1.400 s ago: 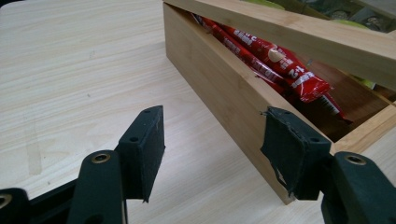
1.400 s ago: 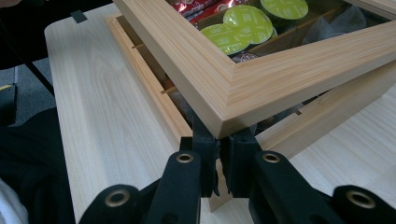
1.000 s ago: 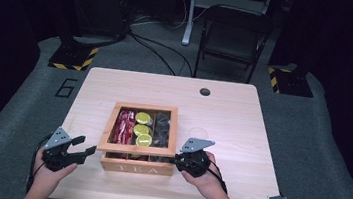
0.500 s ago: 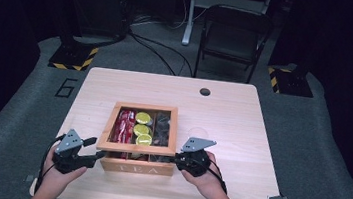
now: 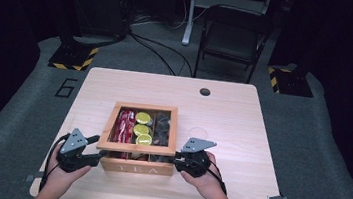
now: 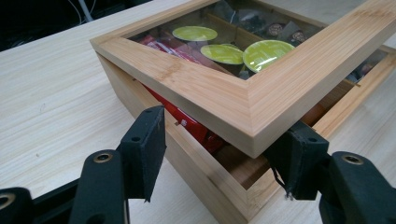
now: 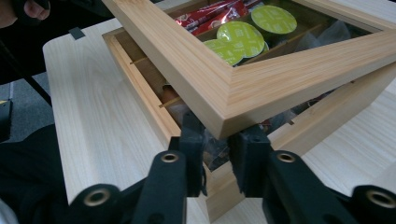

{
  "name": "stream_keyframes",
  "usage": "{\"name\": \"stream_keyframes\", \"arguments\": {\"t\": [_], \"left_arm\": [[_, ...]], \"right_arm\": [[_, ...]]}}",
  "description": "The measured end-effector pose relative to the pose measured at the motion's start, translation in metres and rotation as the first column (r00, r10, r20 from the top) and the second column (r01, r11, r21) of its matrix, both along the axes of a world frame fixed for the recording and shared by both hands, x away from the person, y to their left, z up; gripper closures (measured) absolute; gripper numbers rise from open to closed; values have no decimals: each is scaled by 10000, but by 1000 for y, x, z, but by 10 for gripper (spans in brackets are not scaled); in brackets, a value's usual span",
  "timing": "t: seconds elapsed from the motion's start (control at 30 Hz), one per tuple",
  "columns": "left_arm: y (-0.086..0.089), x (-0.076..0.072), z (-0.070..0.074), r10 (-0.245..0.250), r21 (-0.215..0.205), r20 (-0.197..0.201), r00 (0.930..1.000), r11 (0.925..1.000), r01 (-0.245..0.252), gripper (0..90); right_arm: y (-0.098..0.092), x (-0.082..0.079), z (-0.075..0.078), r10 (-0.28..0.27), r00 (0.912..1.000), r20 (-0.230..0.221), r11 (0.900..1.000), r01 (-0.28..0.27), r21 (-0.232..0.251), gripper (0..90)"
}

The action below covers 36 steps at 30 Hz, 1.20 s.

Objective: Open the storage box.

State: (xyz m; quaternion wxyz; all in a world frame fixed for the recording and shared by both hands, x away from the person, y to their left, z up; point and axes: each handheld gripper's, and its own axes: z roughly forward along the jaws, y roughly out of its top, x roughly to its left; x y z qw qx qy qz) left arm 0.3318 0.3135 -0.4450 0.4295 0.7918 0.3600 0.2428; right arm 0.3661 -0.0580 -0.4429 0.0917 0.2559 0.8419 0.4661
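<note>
resting near the desk's (image 5: 243, 112) near edge, wooden tea box (image 5: 137, 167) has its glass-paned lid (image 5: 136, 148) raised slightly. right gripper (image 5: 178, 159) pinches the lid's near right corner; left gripper (image 5: 100, 147) spreads wide around its near left corner.

Two hand-held claws, both matte black. The left claw (image 5: 89, 148) and right claw (image 5: 181, 161) each carry a grey three-cornered plate on top and trail a black cable. Up close, each has two flat black jaws on chunky arms, with round brass-ringed screw holes at the joints.
</note>
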Motion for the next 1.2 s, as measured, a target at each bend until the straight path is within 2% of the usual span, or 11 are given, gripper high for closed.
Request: {"name": "stream_keyframes", "arguments": {"t": [0.13, 0.2, 0.27, 0.53, 0.57, 0.67, 0.7, 0.83, 0.93, 1.03, 1.2], "left_arm": [[-2, 1, 1, -95, 70, -1, 10000, 9999, 95, 400], [-2, 1, 3, -107, 73, -5, 9999, 9999, 107, 398], [-2, 2, 4, -59, -93, -27, 10000, 9999, 59, 398], [-2, 4, 12, 107, -397, -99, 9999, 9991, -111, 399], [-2, 5, 13, 144, -480, -57, 9999, 9987, -147, 399], [-2, 6, 17, 118, -442, -131, 9998, 9989, -124, 400], [-2, 7, 19, 142, -422, -82, 9999, 9990, -145, 401], [-5, 9, 24, 370, -357, -35, 9993, 9987, -371, 397], [-5, 10, 26, 400, -348, 10, 9992, 9986, -399, 396], [-4, 12, 30, 448, -697, -26, 9990, 9966, -449, 397], [-4, 17, 39, 501, -731, 210, 9985, 9961, -484, 401]], "right_arm": [[-3, 0, 1, -216, 9998, 42, 9997, 215, 122, 638], [-4, -1, 2, -488, 9985, 259, 9987, 484, 143, 577], [-5, -2, 4, -633, 9973, 358, 9979, 629, 144, 551], [-2, -1, 9, -928, 9927, 774, 9957, 922, 121, 541], [-2, 1, 12, -853, 9919, 942, 9963, 858, -15, 546], [-2, 0, 15, -1109, 9872, 1146, 9935, 1130, -122, 544], [-4, 1, 19, -1142, 9859, 1227, 9931, 1164, -112, 514], [-6, 2, 25, -1191, 9865, 1128, 9929, 1192, 60, 503], [-4, 2, 28, -976, 9885, 1154, 9952, 961, 186, 491], [0, 2, 33, -1217, 9812, 1500, 9925, 1212, 127, 485], [-2, 8, 41, -1333, 9841, 1174, 9907, 1292, 420, 504]]}}
